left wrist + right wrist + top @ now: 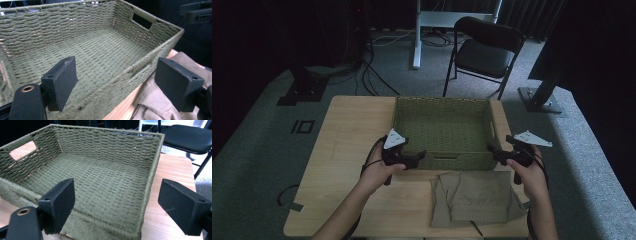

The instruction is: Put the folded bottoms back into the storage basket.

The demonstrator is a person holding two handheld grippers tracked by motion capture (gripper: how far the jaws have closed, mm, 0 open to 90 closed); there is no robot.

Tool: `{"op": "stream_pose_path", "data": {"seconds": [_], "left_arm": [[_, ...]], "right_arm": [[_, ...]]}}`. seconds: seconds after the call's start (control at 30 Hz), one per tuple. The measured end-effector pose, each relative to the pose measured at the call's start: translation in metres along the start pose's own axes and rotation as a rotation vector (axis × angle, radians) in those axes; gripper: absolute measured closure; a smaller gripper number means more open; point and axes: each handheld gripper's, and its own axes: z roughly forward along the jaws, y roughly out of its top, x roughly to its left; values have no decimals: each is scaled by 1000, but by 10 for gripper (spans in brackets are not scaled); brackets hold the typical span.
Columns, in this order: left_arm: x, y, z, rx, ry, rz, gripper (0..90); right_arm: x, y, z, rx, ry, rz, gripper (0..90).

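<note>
- Basket: woven, olive green, rectangular and empty inside; it is set on the wooden tabletop toward the far edge. A cut-out handle is seen in each short wall, and another slot in the near wall.
- Left tongs: held in the person's left hand, just outside the basket's near-left corner. The jaws are seen standing well apart in the left gripper view, with the basket's near rim lying across the gap between them and not pressed by either pad. Nothing is clamped.
- Right tongs: held in the person's right hand, just outside the basket's near-right corner. In the right gripper view the jaws are likewise seen wide apart, one over the basket's floor and one beyond its side wall, above the tabletop. Nothing is gripped.
- Folded garment: beige cloth, laid flat on the tabletop just in front of the basket's near wall, toward the right half; part of it is seen beside the basket's corner in the left gripper view.
- Grey three-cornered plate: one carried on top of each of the tongs, beside the basket's near corners.
- Folding chair: black, placed on the grey carpet beyond the basket's far side, well apart from it.
</note>
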Motion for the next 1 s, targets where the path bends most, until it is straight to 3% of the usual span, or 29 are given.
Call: {"op": "stream_pose_path", "data": {"seconds": [0.13,0.43,0.7,1.0], "left_arm": [[-9,-6,-2,-5,-5,18,187],[-23,-22,3,11,-45,6,187],[-36,-38,13,26,-60,-3,187],[-54,-64,32,84,-96,-21,187]], "right_arm": [[2,-6,-6,3,4,-3,138],[2,-21,-20,8,5,0,138],[-3,-45,-27,31,7,25,139],[-13,-84,-29,100,-22,62,141]]}}
